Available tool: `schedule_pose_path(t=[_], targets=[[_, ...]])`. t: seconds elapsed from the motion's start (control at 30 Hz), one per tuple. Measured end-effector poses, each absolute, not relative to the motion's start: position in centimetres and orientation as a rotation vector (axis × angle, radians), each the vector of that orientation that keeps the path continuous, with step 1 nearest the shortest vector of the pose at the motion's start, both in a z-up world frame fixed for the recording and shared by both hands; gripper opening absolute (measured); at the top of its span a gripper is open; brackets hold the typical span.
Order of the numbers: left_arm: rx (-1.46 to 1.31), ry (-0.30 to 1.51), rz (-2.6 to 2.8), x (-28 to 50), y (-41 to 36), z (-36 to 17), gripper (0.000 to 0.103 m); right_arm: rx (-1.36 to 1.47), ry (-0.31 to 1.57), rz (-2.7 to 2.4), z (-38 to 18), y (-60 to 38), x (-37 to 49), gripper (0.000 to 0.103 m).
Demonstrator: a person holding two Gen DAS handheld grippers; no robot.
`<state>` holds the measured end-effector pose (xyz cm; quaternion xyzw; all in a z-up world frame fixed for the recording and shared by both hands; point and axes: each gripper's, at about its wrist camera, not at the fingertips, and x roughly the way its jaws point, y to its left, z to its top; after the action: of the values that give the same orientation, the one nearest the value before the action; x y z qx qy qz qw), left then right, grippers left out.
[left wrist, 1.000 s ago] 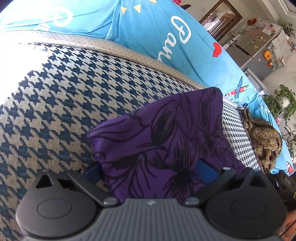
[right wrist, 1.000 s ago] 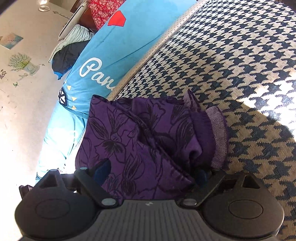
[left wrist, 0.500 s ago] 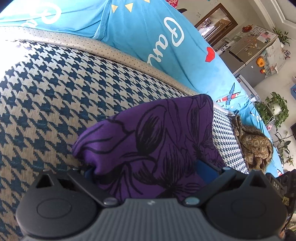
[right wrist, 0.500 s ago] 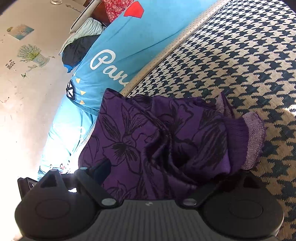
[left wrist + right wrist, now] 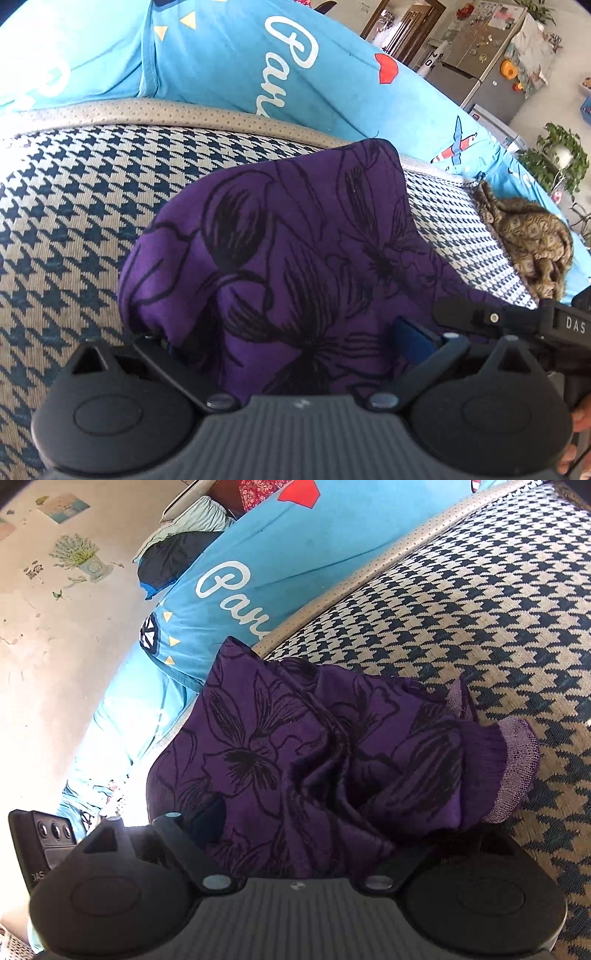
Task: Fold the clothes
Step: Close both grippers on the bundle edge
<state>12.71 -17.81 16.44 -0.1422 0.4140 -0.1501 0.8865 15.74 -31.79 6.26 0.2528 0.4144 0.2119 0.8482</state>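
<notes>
A purple cloth with black flower outlines [image 5: 295, 236] is bunched on the houndstooth sofa seat [image 5: 74, 206]. My left gripper [image 5: 288, 343] is pushed into its near edge. The fingers stand wide apart and open, with the cloth heaped between and over them; one blue fingertip [image 5: 410, 339] shows. In the right wrist view the same cloth [image 5: 295, 746] lies across my right gripper [image 5: 314, 830], also open, its right finger hidden under a pale-hemmed fold [image 5: 517, 760]. The two grippers sit side by side; the right gripper's body [image 5: 517, 321] shows beside the left.
Blue cushions with white script [image 5: 288, 62] line the sofa back. A crumpled brown patterned garment [image 5: 528, 240] lies further along the seat. A fridge [image 5: 476, 62] and potted plants [image 5: 561, 158] stand beyond. A wall [image 5: 55, 646] is at the sofa's other end.
The cloth has bulged upward and bunched over both grippers' fingers, lifting off the seat. Both grippers have tilted up slightly; the finger gaps look the same.
</notes>
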Motion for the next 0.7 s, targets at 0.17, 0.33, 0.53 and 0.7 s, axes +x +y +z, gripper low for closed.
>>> schedule_pose_path(t=[0.17,0.33,0.53,0.7], targets=[[-0.271,0.846,-0.275,12.0,-17.9,17.1,0.083,0.474,0.868,0.434,6.6,-31.3,15.7,0.046],[-0.251,0.817,-0.212,11.4,-18.1,17.8,0.058,0.395,0.823,0.420,7.6,-30.6,15.2,0.025],[-0.184,0.783,-0.140,10.5,-18.7,18.6,0.041,0.263,0.744,0.413,9.2,-29.0,14.3,0.022],[-0.109,0.750,-0.076,9.8,-19.1,19.2,0.041,0.196,0.665,0.423,11.0,-27.7,13.6,0.021]])
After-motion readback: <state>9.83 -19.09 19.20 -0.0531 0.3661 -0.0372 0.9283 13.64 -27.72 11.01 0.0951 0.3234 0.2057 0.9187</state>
